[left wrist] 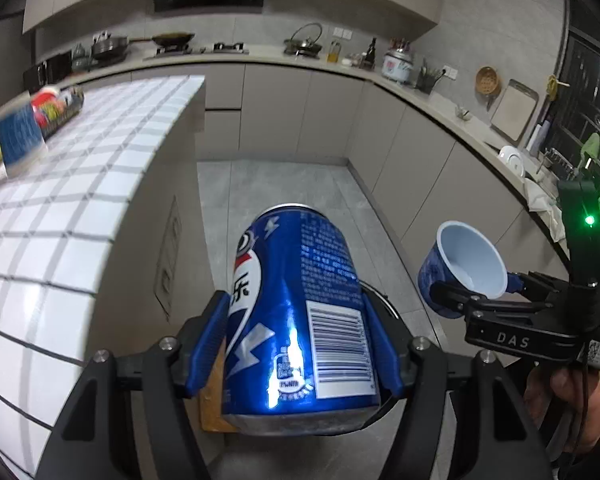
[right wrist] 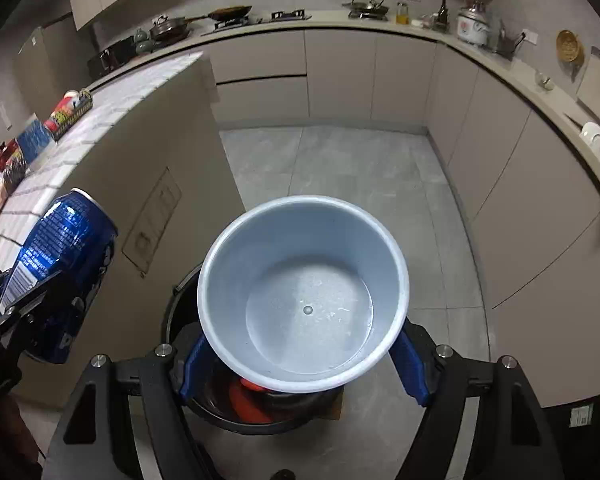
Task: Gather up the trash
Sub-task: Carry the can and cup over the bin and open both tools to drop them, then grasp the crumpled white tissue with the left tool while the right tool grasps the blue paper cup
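Blue aluminium is filling the left view: the left claw (left wrist: pixel 296 344) is clenching a can (left wrist: pixel 296 312) across its body, pads pressing the two sides, the can tilting up and away over the floor. Its wall is showing a crease near the barcode, so it is probably empty, light and thin; squeezing harder would likely crumple it, and the glossy skin may be slipping, so the mid-body hold looks right. The right claw (right wrist: pixel 300 354) is gripping a cup (right wrist: pixel 304 292) low on its outer wall, mouth facing the camera, nothing visible inside. It looks like thin plastic or paper, light and easily squashed. Both things are hanging above a black bin (right wrist: pixel 180 320) standing on the floor beside the tiled bench (left wrist: pixel 80 200), with something red already lying inside.
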### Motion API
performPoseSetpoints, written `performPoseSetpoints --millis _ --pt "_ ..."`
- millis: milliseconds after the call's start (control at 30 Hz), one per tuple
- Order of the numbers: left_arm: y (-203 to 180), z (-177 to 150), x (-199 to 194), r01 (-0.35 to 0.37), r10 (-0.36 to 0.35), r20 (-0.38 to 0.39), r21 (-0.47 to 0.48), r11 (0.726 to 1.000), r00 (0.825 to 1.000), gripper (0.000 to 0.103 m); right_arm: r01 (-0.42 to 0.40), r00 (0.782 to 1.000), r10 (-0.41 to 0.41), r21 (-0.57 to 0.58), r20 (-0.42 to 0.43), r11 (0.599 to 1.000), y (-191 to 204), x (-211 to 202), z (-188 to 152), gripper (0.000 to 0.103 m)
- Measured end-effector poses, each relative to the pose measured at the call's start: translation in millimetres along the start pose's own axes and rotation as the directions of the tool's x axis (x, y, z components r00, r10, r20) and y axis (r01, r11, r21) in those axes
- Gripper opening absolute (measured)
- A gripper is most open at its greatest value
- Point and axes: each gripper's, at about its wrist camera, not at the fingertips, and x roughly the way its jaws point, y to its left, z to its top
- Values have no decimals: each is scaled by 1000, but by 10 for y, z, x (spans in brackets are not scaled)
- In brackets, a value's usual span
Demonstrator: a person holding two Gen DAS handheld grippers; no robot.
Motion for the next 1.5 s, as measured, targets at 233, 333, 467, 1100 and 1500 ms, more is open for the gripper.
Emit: performPoseSetpoints --millis 233,333,467,1100,1500 --pt "-126 -120 314 -1 0 -52 -27 1000 999 67 -45 997 38 -110 -63 993 16 463 -215 78" --pt "-114 -170 421 0 -4 -70 -46 999 998 67 -55 996 40 -183 -84 982 57 672 -310 78" --pt "-82 -209 598 38 -46 -115 -64 997 992 69 -81 993 58 -245 -100 966 88 895 -375 78" --pt "-107 -5 285 -91 90 -11 -39 995 996 97 -81 991 64 -146 -113 986 -17 934 -261 103" --pt "-123 287 -177 -117 120 93 -30 993 988 103 -34 999 34 -7 -26 999 6 371 213 103"
